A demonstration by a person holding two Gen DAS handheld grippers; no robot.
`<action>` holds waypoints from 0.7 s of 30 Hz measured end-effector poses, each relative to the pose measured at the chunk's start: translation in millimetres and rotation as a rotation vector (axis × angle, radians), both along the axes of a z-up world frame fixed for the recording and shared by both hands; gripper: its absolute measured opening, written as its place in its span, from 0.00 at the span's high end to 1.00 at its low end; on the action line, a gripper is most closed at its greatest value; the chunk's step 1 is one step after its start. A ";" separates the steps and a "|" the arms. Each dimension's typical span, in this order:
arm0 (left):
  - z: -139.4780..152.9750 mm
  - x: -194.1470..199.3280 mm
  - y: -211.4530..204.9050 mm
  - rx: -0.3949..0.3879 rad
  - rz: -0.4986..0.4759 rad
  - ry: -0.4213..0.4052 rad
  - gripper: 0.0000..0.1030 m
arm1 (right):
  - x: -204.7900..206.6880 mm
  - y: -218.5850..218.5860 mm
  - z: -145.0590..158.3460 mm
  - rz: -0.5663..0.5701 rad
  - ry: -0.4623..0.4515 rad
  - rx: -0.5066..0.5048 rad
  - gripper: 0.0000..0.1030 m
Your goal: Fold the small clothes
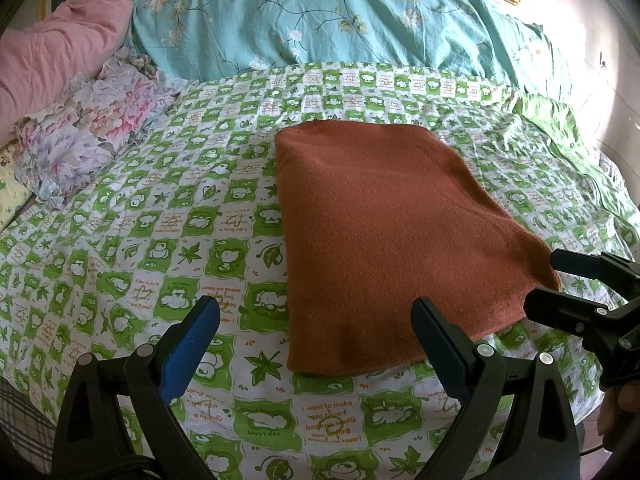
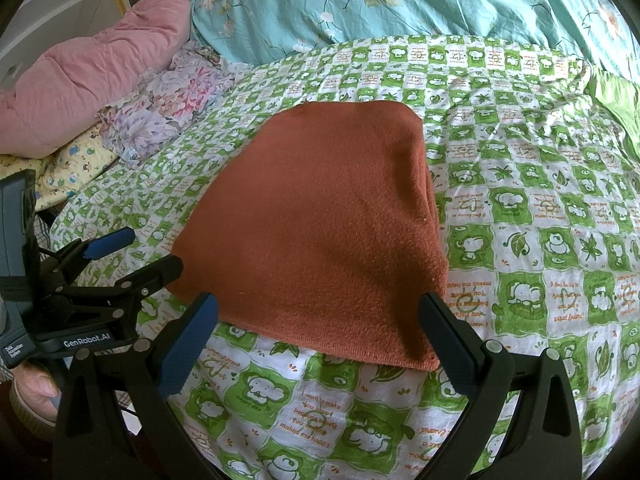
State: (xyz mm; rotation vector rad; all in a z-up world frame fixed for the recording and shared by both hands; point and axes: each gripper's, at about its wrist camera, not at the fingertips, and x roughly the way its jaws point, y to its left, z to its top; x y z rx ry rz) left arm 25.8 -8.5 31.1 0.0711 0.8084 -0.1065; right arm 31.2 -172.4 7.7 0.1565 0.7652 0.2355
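Observation:
A rust-brown cloth (image 1: 384,232) lies folded flat on the green-and-white patterned bedsheet (image 1: 160,208); it also shows in the right wrist view (image 2: 320,232). My left gripper (image 1: 316,316) is open and empty, above the cloth's near left corner. My right gripper (image 2: 318,312) is open and empty, above the cloth's near edge. The right gripper shows in the left wrist view (image 1: 556,284) by the cloth's near right corner. The left gripper shows in the right wrist view (image 2: 148,252) by the cloth's near left corner.
A turquoise floral quilt (image 1: 320,16) lies across the back of the bed. A pink quilt (image 1: 60,52) and a floral pillow (image 1: 92,132) sit at the left. A green cloth (image 2: 616,100) lies at the right edge of the sheet.

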 end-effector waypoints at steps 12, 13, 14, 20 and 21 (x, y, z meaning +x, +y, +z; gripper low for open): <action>0.1 2.6 -1.7 -0.003 -0.004 0.003 0.06 | 0.0 4.9 4.1 -0.004 -0.009 0.002 0.03; 0.6 3.4 -2.1 -0.003 -0.004 0.002 0.06 | 0.4 4.8 4.9 -0.005 -0.009 0.002 0.03; 0.8 3.4 -2.8 -0.003 -0.005 0.001 0.06 | 1.5 4.6 5.4 -0.006 -0.009 0.002 0.03; 2.4 9.2 -4.1 -0.005 -0.009 0.005 0.06 | 5.7 3.4 7.5 -0.010 -0.015 0.009 0.03; 2.8 9.8 -4.0 -0.005 -0.009 0.005 0.06 | 6.3 6.1 8.0 -0.009 -0.016 0.008 0.03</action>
